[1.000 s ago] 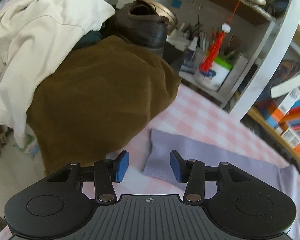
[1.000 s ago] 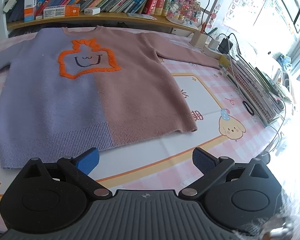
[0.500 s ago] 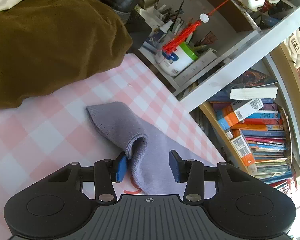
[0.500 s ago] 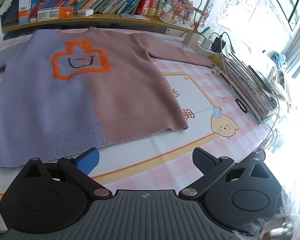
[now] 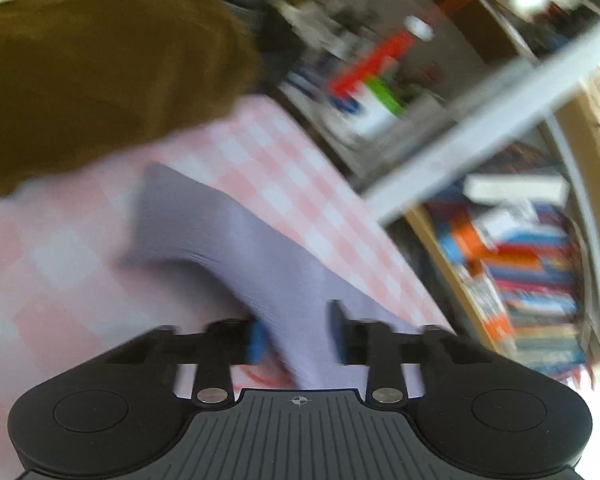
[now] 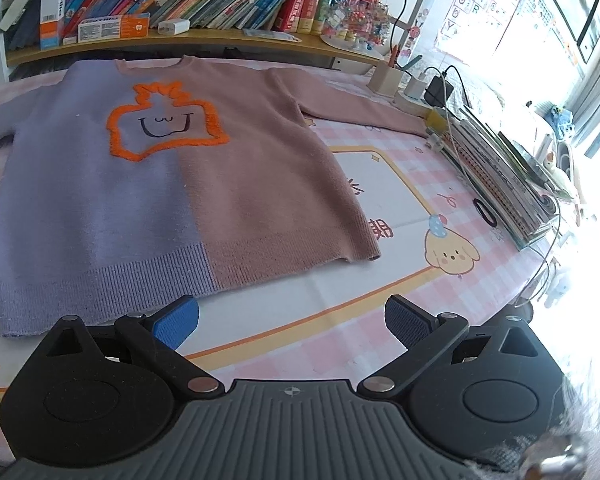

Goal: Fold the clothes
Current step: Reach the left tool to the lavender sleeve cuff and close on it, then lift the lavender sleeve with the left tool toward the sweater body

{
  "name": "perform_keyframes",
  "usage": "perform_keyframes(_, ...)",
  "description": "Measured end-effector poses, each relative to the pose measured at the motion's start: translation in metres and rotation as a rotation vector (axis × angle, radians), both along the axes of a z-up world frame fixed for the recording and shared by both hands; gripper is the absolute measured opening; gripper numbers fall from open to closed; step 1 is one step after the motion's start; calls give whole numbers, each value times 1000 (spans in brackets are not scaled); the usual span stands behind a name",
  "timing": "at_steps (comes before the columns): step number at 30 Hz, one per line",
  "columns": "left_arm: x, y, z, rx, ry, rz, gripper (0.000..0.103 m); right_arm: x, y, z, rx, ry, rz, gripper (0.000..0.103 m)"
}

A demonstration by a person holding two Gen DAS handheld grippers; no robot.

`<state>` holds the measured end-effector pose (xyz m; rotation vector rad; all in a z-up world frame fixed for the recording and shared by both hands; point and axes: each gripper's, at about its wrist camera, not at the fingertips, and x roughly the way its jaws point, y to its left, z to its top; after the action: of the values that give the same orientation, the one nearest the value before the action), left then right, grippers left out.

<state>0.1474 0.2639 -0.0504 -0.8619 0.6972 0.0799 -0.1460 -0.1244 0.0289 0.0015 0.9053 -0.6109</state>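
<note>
A sweater, half lilac and half dusty pink with an orange outlined face on the chest, lies flat on the pink checked table cover. My right gripper is open and empty, hovering just in front of the sweater's hem. In the blurred left wrist view the lilac sleeve runs from its cuff at the left down between the fingers of my left gripper. The jaws stand apart with the sleeve fabric between them; they look open around it.
A brown garment and clutter lie beyond the sleeve cuff. A bookshelf runs along the table's far edge. A stack of books, a charger and cables sit at the table's right side.
My left gripper has swung and moved along the sleeve, which now lies further in between its fingers; the view is motion blurred. My right gripper has drifted slightly and stays open.
</note>
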Motion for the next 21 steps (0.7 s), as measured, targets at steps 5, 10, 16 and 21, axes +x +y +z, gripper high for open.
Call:
perform_keyframes(5, -4, 17, -2, -25, -12, 46, 4, -2, -3, 0, 6, -5, -19, 100)
perform_keyframes(10, -10, 28, 9, -4, -56, 64, 4, 1, 1, 0, 7, -10, 19, 100)
perform_keyframes(16, -19, 36, 31, 36, -132, 117, 4, 8, 3, -1, 16, -17, 62, 100)
perform_keyframes(21, -23, 35, 45, 51, -172, 144, 4, 9, -2, -1, 25, -33, 77, 100)
